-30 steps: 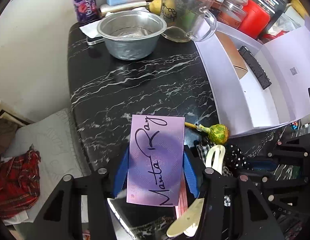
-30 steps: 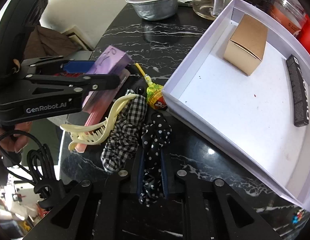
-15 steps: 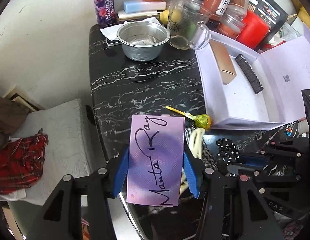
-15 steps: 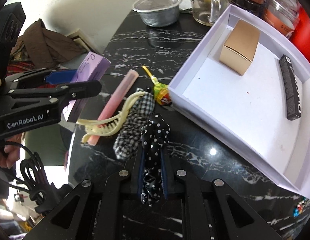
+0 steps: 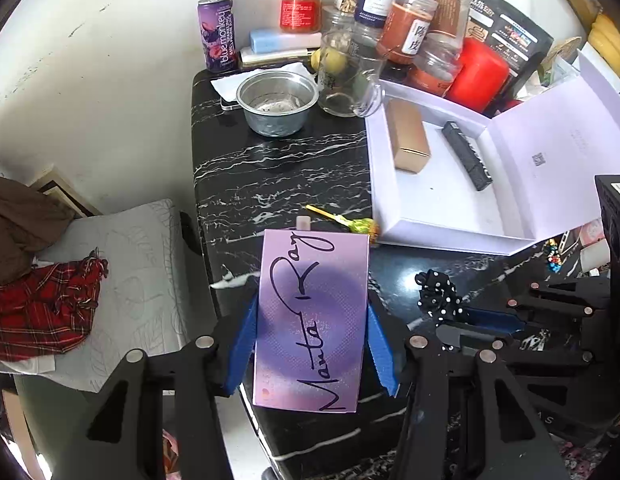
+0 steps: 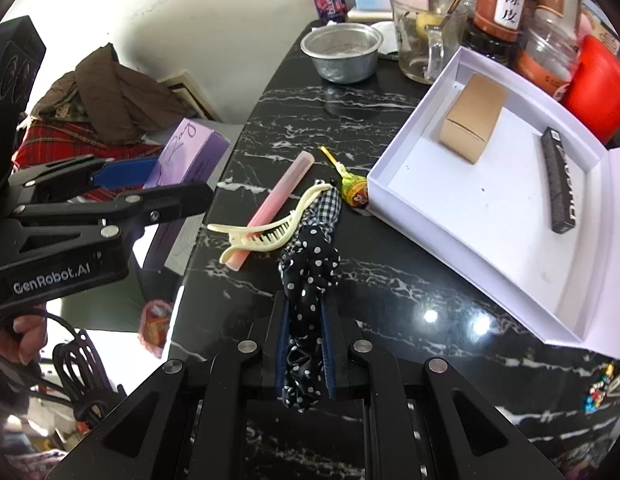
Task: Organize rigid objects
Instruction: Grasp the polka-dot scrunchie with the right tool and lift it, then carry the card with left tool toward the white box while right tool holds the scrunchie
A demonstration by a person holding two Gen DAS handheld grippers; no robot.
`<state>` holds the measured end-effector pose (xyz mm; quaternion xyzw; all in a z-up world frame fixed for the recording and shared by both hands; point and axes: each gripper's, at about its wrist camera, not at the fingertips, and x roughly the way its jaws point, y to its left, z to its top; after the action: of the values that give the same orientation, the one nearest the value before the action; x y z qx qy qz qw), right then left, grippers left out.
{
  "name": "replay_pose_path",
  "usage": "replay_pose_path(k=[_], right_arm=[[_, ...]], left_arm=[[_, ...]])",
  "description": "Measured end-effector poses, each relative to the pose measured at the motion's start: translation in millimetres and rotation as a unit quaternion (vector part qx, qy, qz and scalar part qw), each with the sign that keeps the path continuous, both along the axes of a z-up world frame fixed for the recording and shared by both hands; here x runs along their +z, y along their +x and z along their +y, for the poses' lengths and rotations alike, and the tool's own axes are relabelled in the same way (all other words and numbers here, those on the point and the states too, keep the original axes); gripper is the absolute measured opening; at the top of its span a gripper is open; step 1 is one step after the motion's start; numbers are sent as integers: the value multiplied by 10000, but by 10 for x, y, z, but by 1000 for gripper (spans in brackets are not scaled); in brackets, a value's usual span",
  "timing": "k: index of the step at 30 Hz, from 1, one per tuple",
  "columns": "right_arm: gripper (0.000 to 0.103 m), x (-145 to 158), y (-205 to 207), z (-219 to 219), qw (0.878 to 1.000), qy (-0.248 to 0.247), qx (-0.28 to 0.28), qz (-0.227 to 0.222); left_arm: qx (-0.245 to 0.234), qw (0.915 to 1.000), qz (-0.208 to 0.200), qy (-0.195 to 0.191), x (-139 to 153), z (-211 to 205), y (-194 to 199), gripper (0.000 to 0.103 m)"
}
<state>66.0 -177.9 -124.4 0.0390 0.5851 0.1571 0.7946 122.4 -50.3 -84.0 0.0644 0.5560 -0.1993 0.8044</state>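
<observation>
The purple box carries the handwritten words "Manta Ray" in black across its face, and the left gripper is clamped on it, blue pads pressed to its two long sides; the right wrist view shows it held off the left edge of the black marble table, above the pillow and clothes beside it. That gripper's black body reads "GenRobot.AI". The right gripper is closed on a black polka-dot scrunchie, whose front end bunches out past the fingertips above the table's near part. Just ahead of it lie a checked scrunchie, a cream hair clip and a pink tube, the clip resting across the tube. A lollipop lies against the near left corner of the open white box, which holds a tan carton and a slim black box. At the table's far edge stand a purple can labelled "blue monkey", a metal bowl, a glass mug and jars, one jar with a label in Chinese characters.
</observation>
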Motion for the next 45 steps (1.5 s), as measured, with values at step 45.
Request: replay_pose_path(k=[45], right_arm=[[15, 629, 276, -1267, 9871, -668, -1320, -615]], left_arm=[[-701, 9961, -396, -360, 381, -1379, 431, 51]])
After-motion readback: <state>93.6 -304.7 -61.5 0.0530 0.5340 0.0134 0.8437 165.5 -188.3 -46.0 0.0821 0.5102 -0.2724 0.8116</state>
